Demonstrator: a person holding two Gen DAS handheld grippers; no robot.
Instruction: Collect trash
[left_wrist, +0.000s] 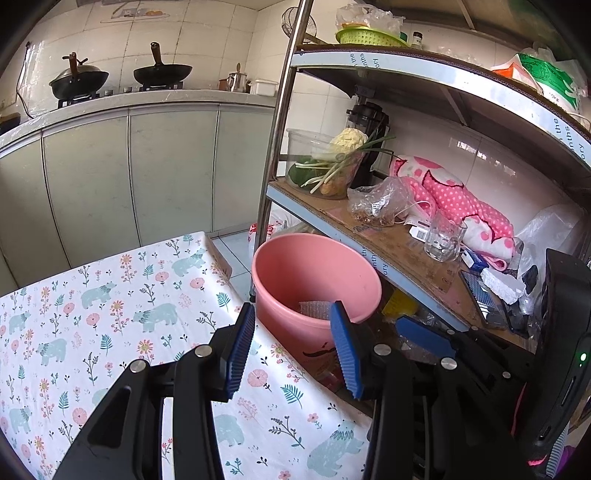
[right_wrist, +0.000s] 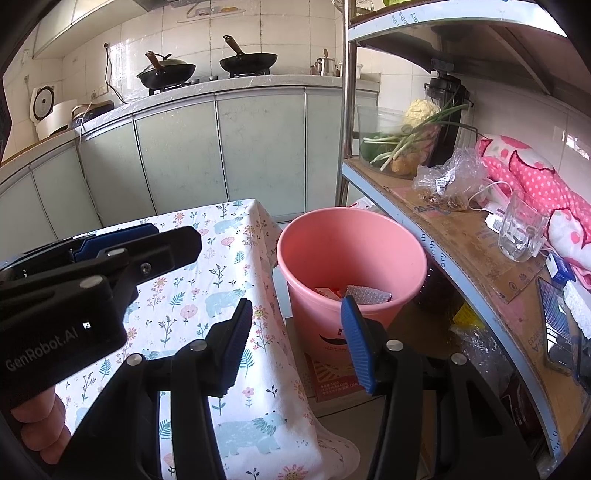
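1. Left gripper: fingers spread apart, nothing btwn them; it hangs over the worktop edge, aimed at the pink bucket.
2. Right gripper: fingers also released, empty, just short of the bucket rim.
3. Trash: a bubble-wrap piece and a red-white wrapper lie at the bucket bottom. No loose trash visible on the floral cloth.
4. Risk: bucket stands on a box, close beside the worktop w/ hanging cloth; a low finger could clip the rim and tip it.
5. Risk: shelf just right holds a glass mug and a crinkled plastic bag — a wide swing could knock the mug; unclear if the bag counts as trash.
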